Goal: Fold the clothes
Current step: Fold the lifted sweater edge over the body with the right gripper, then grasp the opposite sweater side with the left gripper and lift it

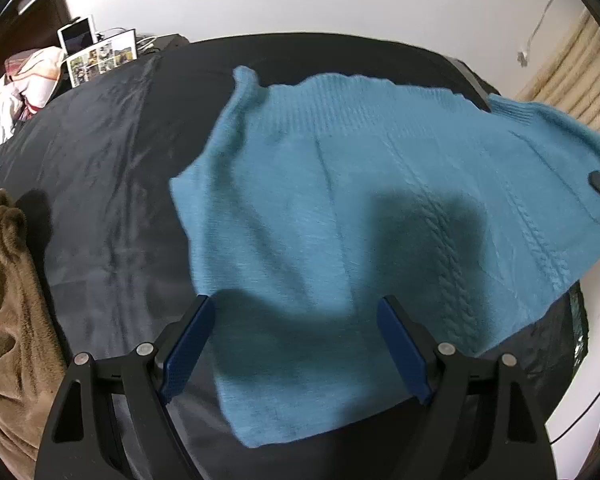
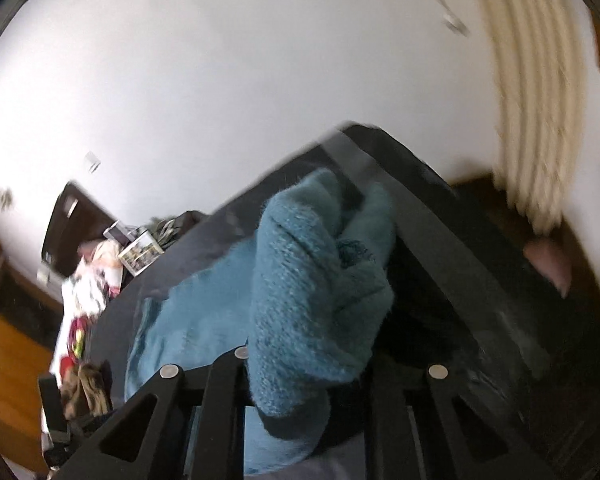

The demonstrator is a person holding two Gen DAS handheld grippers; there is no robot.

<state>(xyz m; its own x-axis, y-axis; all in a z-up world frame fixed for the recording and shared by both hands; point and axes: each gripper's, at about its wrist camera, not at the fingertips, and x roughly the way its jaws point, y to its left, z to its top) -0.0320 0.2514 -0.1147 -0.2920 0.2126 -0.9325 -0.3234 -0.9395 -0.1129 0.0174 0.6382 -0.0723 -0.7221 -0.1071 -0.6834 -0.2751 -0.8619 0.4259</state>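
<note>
At the far left of the left wrist view a brown fleece garment point(image 1: 8, 320) lies bunched at the edge of the dark-covered surface point(image 1: 112, 184). Right of it, the left tongs point(image 1: 296, 344) hover spread wide and empty over the near edge of the blue cable-knit sweater point(image 1: 340, 208), which lies mostly flat across the centre and right of the frame. Its long axis runs from lower left to upper right, the ribbed hem toward the top of the frame. It looks soft, fuzzy and light, likely to sag and drag rather than slide, so a thick edge or the ribbing seems the best hold. In the right wrist view, the right tongs point(image 2: 300, 384) are clenched on a bunched, lifted fold of the sweater in mid-frame.
</note>
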